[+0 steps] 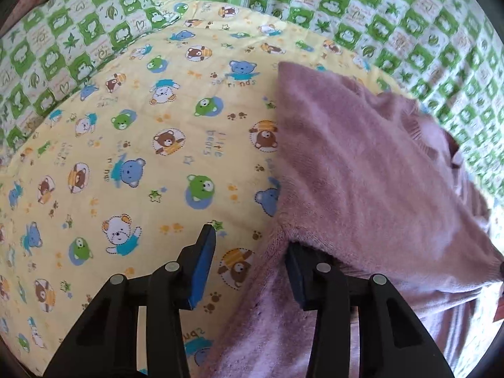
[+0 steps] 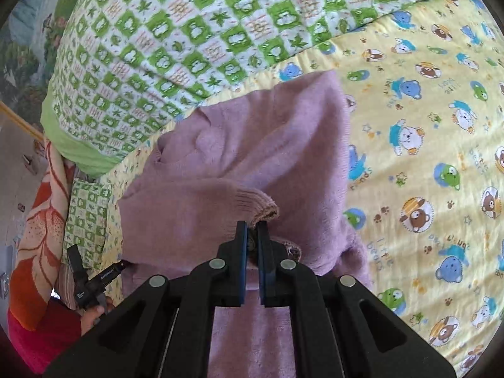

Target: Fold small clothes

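The right gripper [image 2: 251,225], clamped on the fuzzy mauve knit sweater's [image 2: 245,157] ribbed cuff [image 2: 263,206], folds the sleeve across; the left gripper [image 1: 249,245], jaws apart at the sweater's edge, should next pinch there.

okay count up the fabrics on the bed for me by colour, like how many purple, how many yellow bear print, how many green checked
Purple: 1, the sweater
Yellow bear print: 1, the sheet
Green checked: 1 pattern, the quilt; separate pieces cannot be told apart
Total: 3
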`<state>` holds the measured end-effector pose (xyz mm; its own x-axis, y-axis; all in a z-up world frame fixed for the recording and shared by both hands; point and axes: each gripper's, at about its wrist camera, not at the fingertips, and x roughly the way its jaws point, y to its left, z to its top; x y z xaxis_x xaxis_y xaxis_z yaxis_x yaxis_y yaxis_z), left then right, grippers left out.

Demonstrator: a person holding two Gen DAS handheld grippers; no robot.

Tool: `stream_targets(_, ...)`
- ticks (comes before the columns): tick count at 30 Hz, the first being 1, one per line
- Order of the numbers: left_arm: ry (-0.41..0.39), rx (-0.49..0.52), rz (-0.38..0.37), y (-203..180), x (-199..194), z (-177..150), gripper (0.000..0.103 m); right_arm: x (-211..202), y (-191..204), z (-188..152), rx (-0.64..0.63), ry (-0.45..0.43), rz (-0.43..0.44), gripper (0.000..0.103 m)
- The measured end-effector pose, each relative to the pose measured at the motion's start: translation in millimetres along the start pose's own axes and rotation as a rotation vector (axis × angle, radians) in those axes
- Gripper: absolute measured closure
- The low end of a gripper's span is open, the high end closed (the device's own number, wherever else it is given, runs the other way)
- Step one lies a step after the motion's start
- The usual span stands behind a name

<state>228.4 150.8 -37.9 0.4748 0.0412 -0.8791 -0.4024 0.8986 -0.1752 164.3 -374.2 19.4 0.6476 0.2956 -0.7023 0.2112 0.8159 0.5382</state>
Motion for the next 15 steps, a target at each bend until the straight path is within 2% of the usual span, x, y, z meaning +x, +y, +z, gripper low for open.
stream_targets(3, 0.008, 0.103, 0.021, -19, 3, -4, 0.054, -11, 16, 6, -0.024, -0.022, 0.062, 0.096)
stream_targets(4, 0.003, 0.143, 0.032, -27, 4, -5, 0.055, -12, 21, 6, -0.039, -0.026, 0.064, 0.096)
stream_targets(5, -0.003, 0.162, 0.04, -32, 5, -5, 0.061, -12, 26, 8, -0.046, -0.024, 0.07, 0.096)
stream_targets(6, -0.004, 0.153, 0.031, -33, 6, -5, 0.07, -11, 27, 8, -0.044, -0.02, 0.079, 0.096)
stream_targets(7, 0.005, 0.125, 0.023, -29, 7, -4, 0.088, -11, 27, 8, -0.04, -0.018, 0.081, 0.096)
stream_targets(9, 0.016, 0.019, 0.014, -11, 12, -2, 0.088, -8, 23, 7, -0.039, -0.013, 0.061, 0.096)
stream_targets(12, 0.037, -0.089, -0.041, 12, 17, -1, 0.088, -3, 3, 1, -0.005, 0.007, 0.024, 0.096)
stream_targets(15, 0.035, -0.079, -0.047, 12, 18, 0, 0.088, 4, -20, -9, 0.017, 0.047, -0.028, 0.096)
